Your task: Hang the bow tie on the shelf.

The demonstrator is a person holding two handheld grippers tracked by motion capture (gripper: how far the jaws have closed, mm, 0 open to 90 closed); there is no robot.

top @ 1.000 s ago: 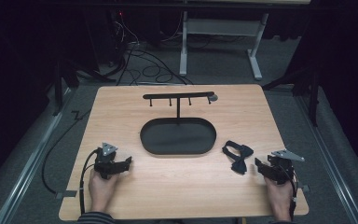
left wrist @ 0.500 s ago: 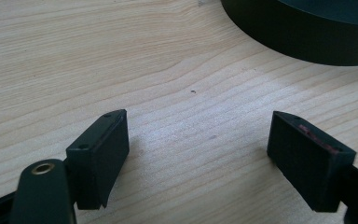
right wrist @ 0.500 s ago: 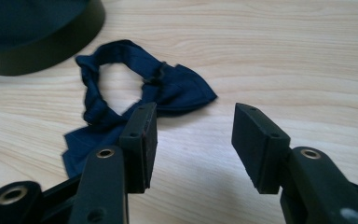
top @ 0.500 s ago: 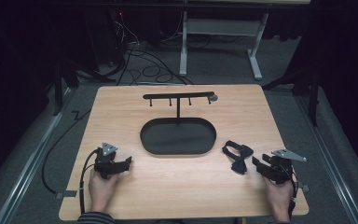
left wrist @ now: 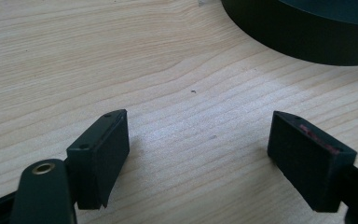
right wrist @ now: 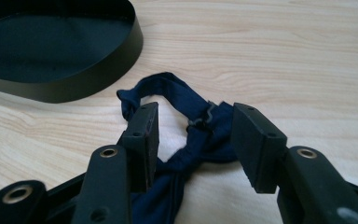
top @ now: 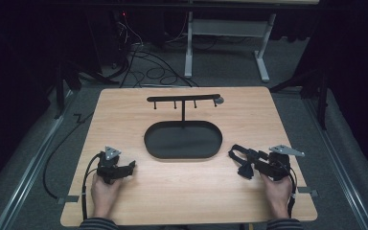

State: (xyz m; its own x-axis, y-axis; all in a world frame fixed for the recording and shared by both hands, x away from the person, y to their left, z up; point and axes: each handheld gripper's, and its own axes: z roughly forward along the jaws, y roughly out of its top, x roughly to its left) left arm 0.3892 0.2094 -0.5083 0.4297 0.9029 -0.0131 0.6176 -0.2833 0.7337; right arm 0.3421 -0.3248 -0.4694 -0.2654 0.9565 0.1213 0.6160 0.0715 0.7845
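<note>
Two jaws of your right gripper [right wrist: 195,142] are straddling the dark blue knotted fabric band [right wrist: 191,126], parted, needing closing; your left gripper [left wrist: 209,154] is idling, jaws released.

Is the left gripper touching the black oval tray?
Apart. In the left gripper view, the left gripper has its jaws open over bare wood, with a strip of table between them and the black oval tray.

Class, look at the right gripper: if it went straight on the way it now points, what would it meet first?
The right gripper is open, its jaws either side of the dark blue fabric band, so it would probably meet that first. The black oval tray lies beyond, off to one side.
</note>
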